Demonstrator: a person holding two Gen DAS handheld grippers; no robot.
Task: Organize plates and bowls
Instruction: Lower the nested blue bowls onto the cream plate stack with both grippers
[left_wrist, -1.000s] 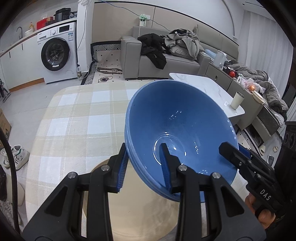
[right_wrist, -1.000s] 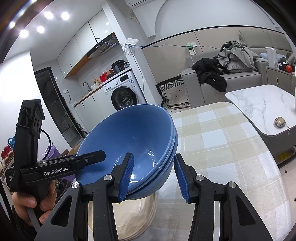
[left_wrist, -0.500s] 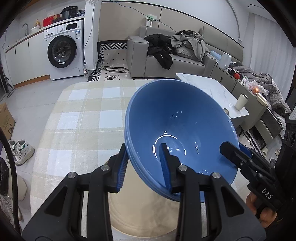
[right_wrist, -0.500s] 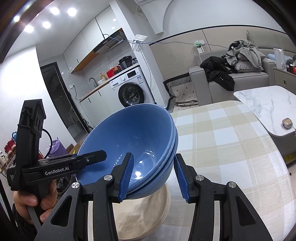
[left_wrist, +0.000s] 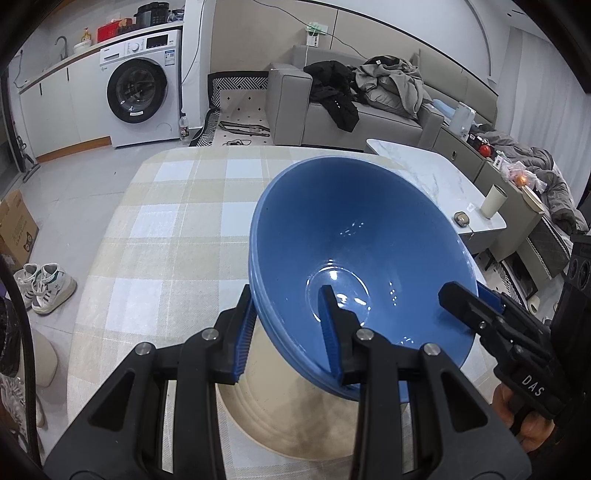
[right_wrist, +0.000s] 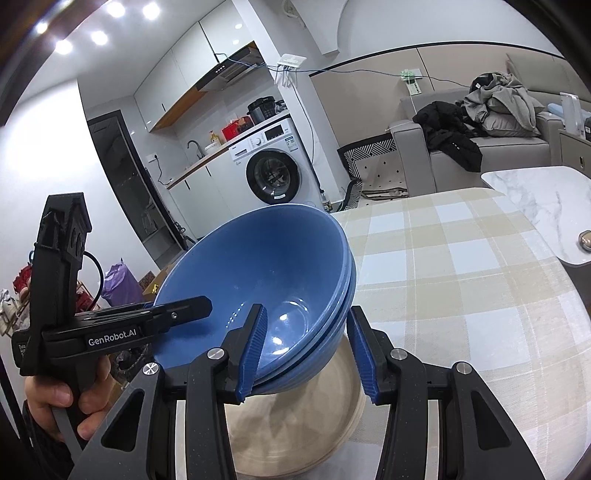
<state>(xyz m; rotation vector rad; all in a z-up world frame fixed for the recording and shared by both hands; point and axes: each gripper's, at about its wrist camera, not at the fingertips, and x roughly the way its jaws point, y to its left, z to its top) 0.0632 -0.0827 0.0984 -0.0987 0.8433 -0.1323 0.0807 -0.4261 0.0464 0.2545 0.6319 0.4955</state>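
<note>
Left wrist view: our left gripper (left_wrist: 288, 325) grasps the blue bowls' (left_wrist: 354, 236) rim, frame centre. Right gripper (right_wrist: 304, 349) grips the opposite rim above a beige plate (right_wrist: 295, 435).

Room was pretty lived-in. The table wore a beige checked tablecloth (left_wrist: 173, 236), and a white washing machine (left_wrist: 142, 86) sat under the counter at the back. A grey sofa (left_wrist: 369, 118) was piled with a black jacket (left_wrist: 334, 92) and grey clothes. White sneakers (left_wrist: 46, 286) sat on the floor, and a paper cup (left_wrist: 493, 201) stood on the marble coffee table (left_wrist: 424, 173).
</note>
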